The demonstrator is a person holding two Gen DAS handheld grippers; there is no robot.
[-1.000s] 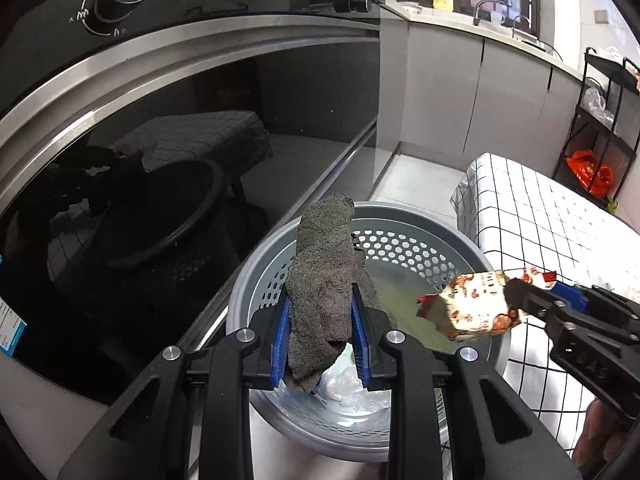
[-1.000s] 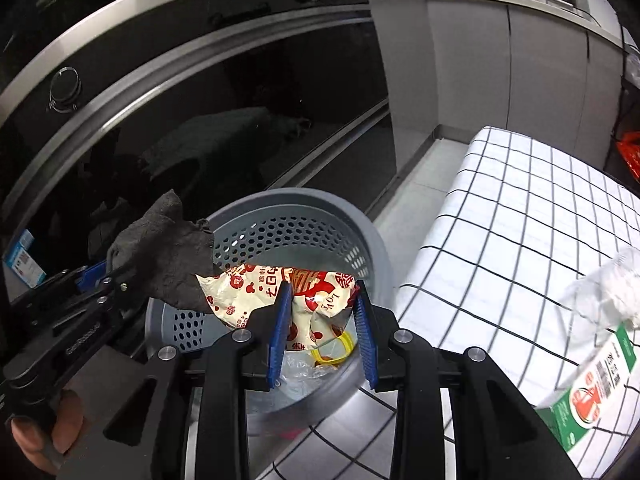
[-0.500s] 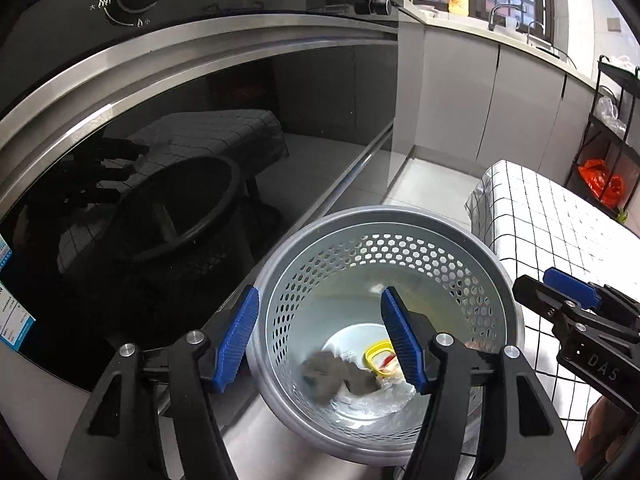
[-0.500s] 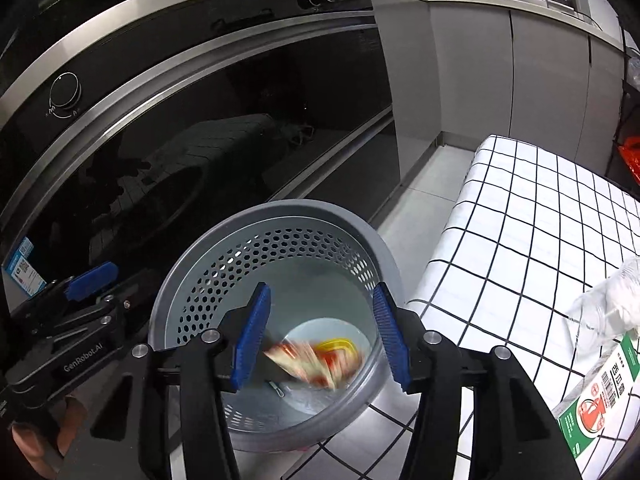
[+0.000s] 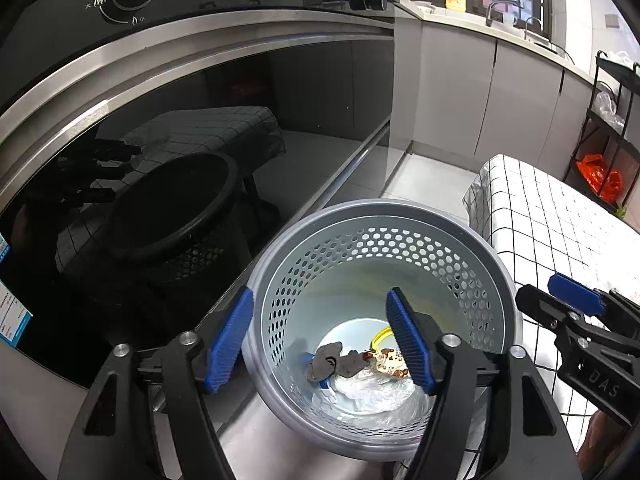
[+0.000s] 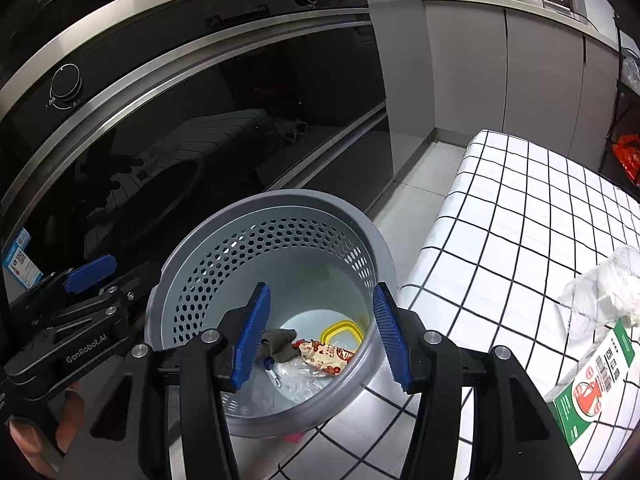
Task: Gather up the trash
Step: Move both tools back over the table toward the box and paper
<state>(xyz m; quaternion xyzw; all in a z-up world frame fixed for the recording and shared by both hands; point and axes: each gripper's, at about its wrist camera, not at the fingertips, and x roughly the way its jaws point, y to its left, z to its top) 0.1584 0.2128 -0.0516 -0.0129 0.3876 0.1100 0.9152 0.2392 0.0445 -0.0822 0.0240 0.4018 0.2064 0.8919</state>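
Over the grey bin (image 5: 384, 236), left view: left gripper (image 5: 320, 336) has just been opening, jaws apart and empty; grey rag (image 5: 332, 364) lies on the bottom.

Right view: right gripper (image 6: 320, 336) likewise parted, empty; snack wrapper (image 6: 326, 358) rests inside. Advise lifting clear of the rim, then fetching the carton (image 6: 592, 380) at the table's near right.

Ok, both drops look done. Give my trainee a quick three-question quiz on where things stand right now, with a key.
1. True or false: the left gripper holds the grey rag.
2. Where does the snack wrapper lie? A) on the checked tablecloth B) at the bottom of the grey basket C) between the right gripper fingers
3. Name one piece of trash not yet in the basket.

Key
1. False: its jaws, which have just been opening, stand apart with nothing between them; the rag lies in the basket.
2. B
3. The green and white carton on the checked tablecloth, or the clear plastic beside it.
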